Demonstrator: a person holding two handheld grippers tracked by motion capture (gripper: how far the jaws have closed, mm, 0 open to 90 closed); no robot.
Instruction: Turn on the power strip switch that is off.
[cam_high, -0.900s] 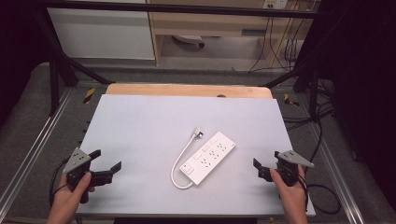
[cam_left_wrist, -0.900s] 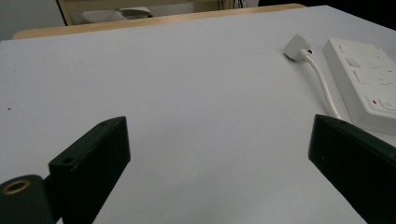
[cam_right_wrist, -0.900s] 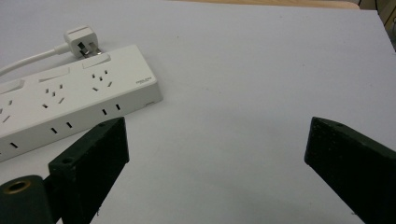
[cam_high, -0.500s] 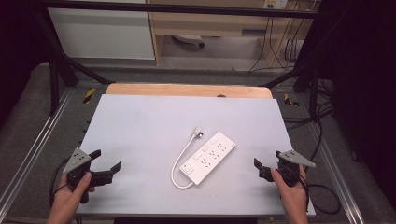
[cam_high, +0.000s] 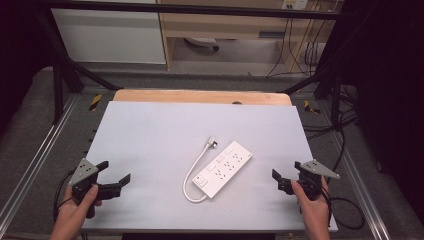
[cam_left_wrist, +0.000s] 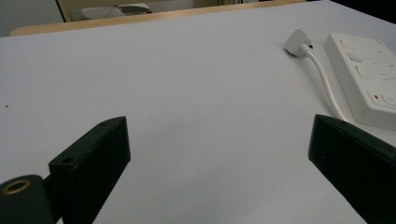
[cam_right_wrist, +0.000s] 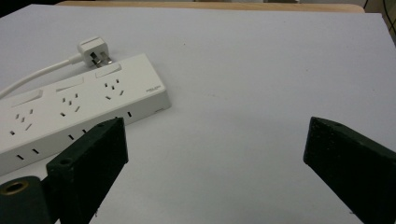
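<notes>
Currently your left gripper (cam_high: 114, 175) and right gripper (cam_high: 286, 176) both rest with jaws spread wide, holding nothing, at the near corners of the table (cam_high: 150, 135); the white power strip (cam_high: 223, 168) lies between them, its plug (cam_high: 212, 143) just beside it.

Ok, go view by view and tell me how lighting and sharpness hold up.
High view: table evenly lit, surroundings fall into darkness, power strip slightly soft. Left gripper view: jaws at the bottom blurred, plug fairly sharp, mild glare on the tabletop. Right gripper view: socket holes on the strip crisp, near jaws soft.
</notes>
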